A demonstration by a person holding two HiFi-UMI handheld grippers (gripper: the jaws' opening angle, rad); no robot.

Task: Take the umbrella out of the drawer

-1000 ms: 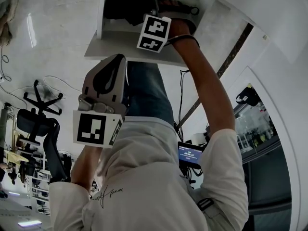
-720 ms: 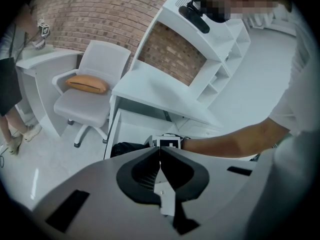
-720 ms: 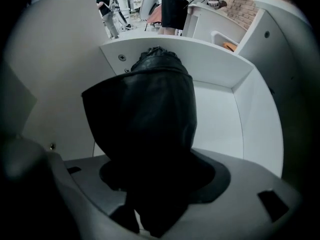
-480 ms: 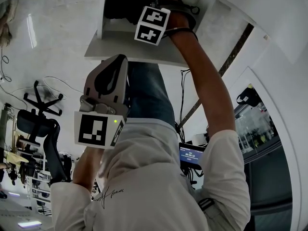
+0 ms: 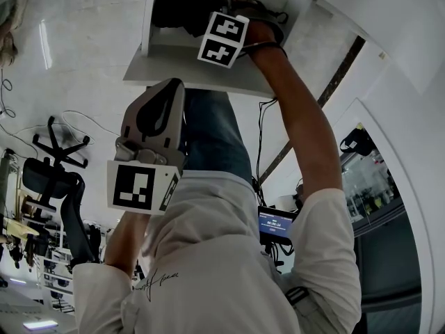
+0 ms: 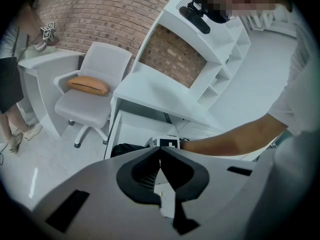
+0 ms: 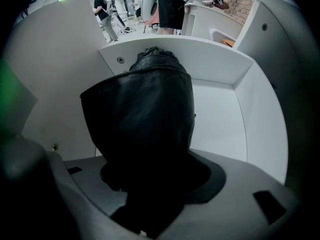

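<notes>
Drawer (image 5: 188, 72): white, pulled open, at 12 o'clock in the head view. Umbrella (image 7: 145, 114): black, folded, lying inside the drawer. In the right gripper view its long axis runs 6 to 12 o'clock, far end toward the drawer's far wall. Right tool (image 7: 150, 174): jaws closed around the umbrella's near end. Left tool (image 6: 161, 149): jaw tips together, nothing held, well apart from the drawer.

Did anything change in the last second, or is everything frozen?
The right gripper pushed a little deeper into the drawer, its jaws on the black umbrella. The left gripper, shut and empty, stayed where it was, and the umbrella is not out yet.
</notes>
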